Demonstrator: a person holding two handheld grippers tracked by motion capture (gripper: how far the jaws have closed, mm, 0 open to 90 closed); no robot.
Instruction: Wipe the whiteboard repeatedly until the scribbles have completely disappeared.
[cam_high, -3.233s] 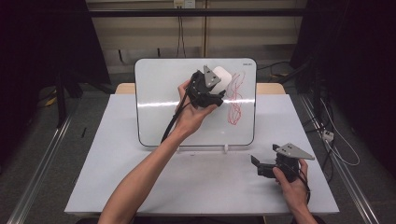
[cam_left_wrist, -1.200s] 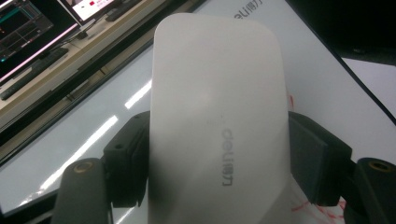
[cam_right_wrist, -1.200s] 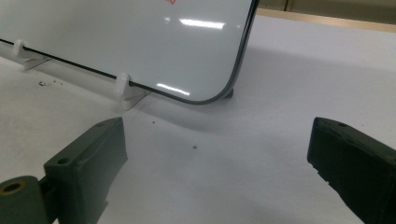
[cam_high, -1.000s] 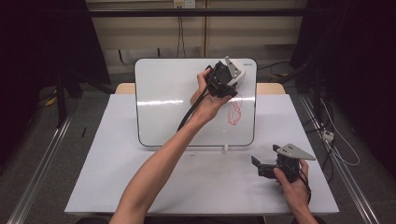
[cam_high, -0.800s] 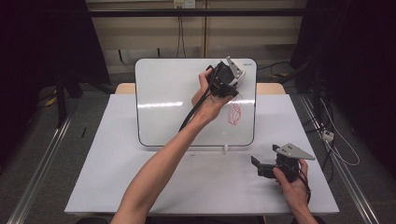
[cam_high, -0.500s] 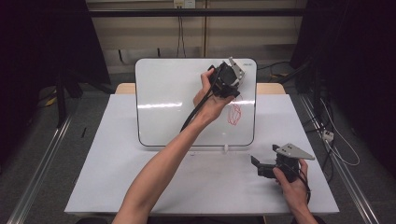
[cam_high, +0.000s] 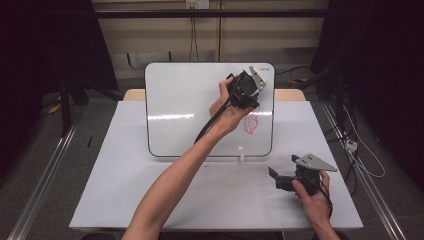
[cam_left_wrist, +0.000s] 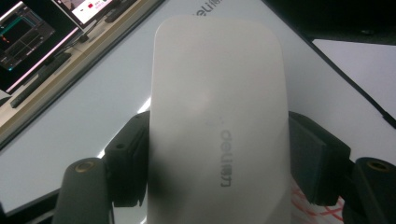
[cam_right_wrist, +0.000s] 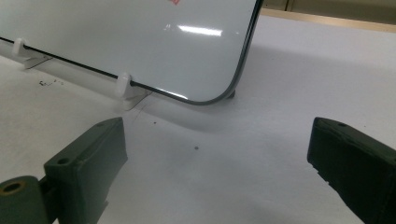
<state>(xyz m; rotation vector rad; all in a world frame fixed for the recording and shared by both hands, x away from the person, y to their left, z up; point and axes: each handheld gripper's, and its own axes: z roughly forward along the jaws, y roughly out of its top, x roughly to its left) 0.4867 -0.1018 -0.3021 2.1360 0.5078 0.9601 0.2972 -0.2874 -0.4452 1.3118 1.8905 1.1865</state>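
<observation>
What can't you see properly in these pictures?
- The eraser: in the left gripper view its lower end is cut off by the bottom edge; in the high view the left gripper hides it.
- The red scribble on the whiteboard: too small in the high view to read.
- Whether the eraser touches the board: cannot tell.

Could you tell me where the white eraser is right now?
The white eraser is clamped in the left gripper, held against the upper right of the whiteboard, above the red scribble.
</observation>
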